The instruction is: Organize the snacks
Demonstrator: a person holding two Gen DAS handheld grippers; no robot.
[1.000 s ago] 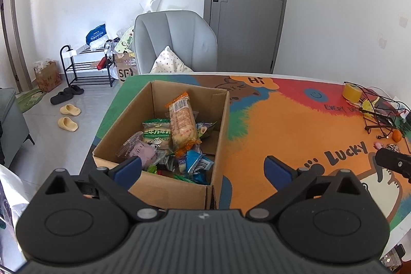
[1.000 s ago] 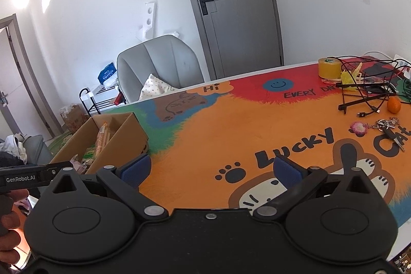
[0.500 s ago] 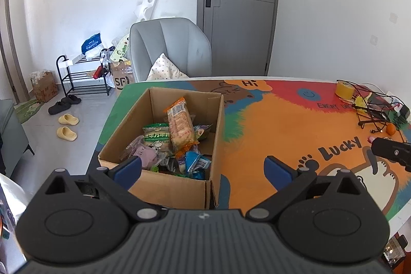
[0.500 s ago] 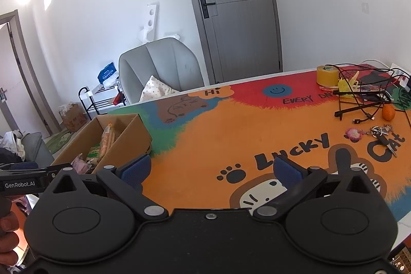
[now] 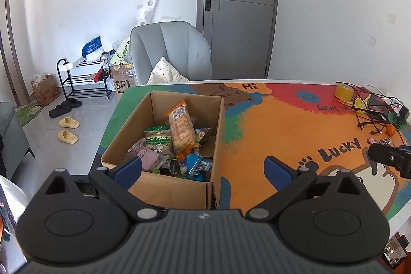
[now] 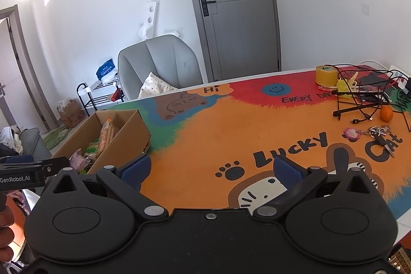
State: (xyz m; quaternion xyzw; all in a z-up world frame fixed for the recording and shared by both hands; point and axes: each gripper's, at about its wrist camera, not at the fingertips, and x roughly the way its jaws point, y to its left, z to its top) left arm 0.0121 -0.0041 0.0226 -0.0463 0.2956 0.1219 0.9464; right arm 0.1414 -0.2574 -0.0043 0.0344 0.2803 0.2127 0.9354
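Snack packets (image 5: 177, 143) piled in open cardboard box (image 5: 164, 186) at left edge of desk (image 5: 282, 125), 1 orange pack (image 5: 181, 127) leaning upright. Left gripper (image 5: 203, 167) held above box's near wall, level, jaws wide apart, gripping nothing. Right gripper (image 6: 209, 170) poised over desk's near edge, right of box, jaws spread, equally unloaded.

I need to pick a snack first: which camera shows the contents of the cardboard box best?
The left wrist view. It looks down into the open cardboard box, showing the tall orange packet and the other wrappers around it. The right wrist view sees the box from the side, with its near wall hiding most contents.
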